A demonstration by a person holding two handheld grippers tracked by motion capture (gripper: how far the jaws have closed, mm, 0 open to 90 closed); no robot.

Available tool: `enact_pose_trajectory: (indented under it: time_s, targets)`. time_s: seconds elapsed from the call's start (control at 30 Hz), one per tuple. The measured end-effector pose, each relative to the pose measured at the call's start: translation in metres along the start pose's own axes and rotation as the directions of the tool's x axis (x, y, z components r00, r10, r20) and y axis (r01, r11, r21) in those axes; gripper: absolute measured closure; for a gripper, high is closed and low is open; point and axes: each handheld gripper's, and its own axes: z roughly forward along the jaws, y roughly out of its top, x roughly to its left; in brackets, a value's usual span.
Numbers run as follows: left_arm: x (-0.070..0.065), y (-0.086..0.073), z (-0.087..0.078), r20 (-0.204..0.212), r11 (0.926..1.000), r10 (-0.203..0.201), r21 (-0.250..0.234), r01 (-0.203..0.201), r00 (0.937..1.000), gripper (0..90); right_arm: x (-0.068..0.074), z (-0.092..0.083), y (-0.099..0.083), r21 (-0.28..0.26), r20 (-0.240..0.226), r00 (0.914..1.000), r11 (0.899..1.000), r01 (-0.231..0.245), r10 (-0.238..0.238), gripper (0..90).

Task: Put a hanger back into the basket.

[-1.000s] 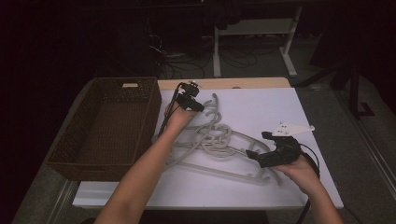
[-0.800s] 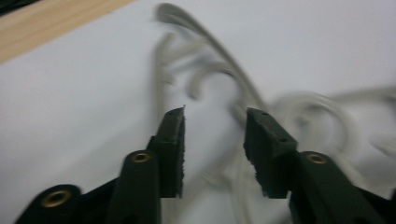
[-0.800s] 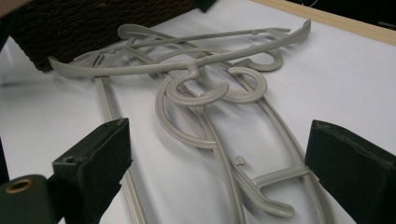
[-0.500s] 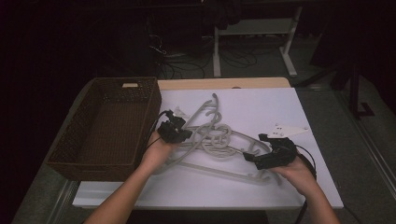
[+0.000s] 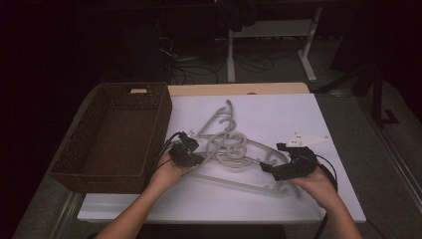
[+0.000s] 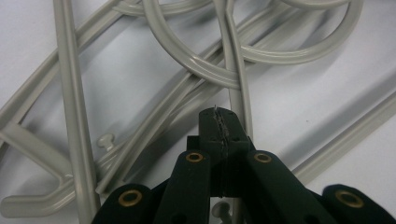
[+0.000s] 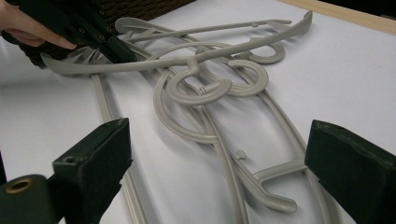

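Basket (image 5: 112, 134): brown wicker, at the table's left edge, just beside the left hand; nothing visible inside it.
Left gripper (image 5: 195, 158): its jaws have just been closing and now sit pressed together. In the left gripper view the tips (image 6: 219, 125) meet over a thin grey bar that runs under them; whether the bar is pinched between the pads I cannot tell.
Hangers (image 5: 231, 149): a tangled grey pile lying flat on the white sheet (image 5: 278, 112), between the two grippers, hooks interlocked in the middle (image 7: 205, 86).
Long axis: the pile runs across the table, from the left gripper towards the right one, with one hanger slanting up and away.
Right gripper (image 5: 271, 168): jaws spread wide, straddling the right end of the pile, where a bar ends in a short curl (image 7: 266, 184); the pads touch nothing.
Nearer hand: both are at the pile; the left is at the end next to the basket.
Next move, likely: lifting one hanger leftwards into the basket, which turns on freeing its hook from the others.
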Motion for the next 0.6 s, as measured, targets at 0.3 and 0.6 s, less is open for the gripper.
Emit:
enact_pose_trajectory:
  time_s: [0.3,0.6]
  targets:
    - [-0.009,0.018,0.001,0.056,0.9997,0.016,-0.02,-0.015,0.9983,90.0,0.003,0.002,0.0,0.005,-0.007,0.9999,1.0,0.008,-0.008,6.9]
    - [-0.005,0.011,-0.02,0.045,0.9934,0.01,-0.114,-0.005,0.999,76.3,0.011,0.005,0.004,0.0,-0.033,0.9995,1.0,-0.002,0.002,9.6]
